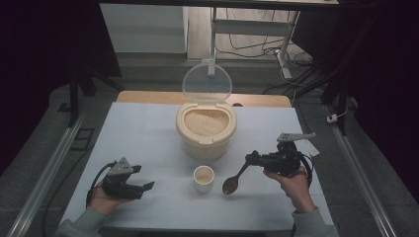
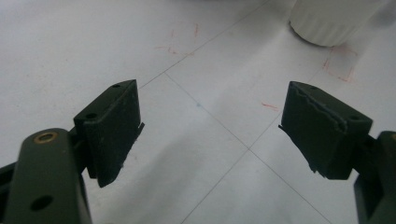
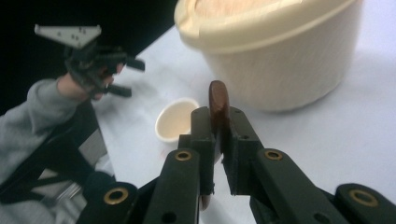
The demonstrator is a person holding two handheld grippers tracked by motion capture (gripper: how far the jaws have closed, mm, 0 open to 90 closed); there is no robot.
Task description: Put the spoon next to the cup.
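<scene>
A cream tub full of rice stands at mid table, its clear lid tipped up behind it. In front of it sits a small white cup; I cannot tell what is in it. My right gripper is shut on the handle of a dark wooden spoon, whose bowl hangs just right of the cup. In the right gripper view the spoon stands edge-on between the closed jaws, with the cup and the tub beyond. My left gripper rests open at front left, nothing between its jaws.
The white table has thin grid lines and faint red marks. The cup's base shows at the top right of the left gripper view. Metal rails run along both sides of the table, and cables lie on the floor behind it.
</scene>
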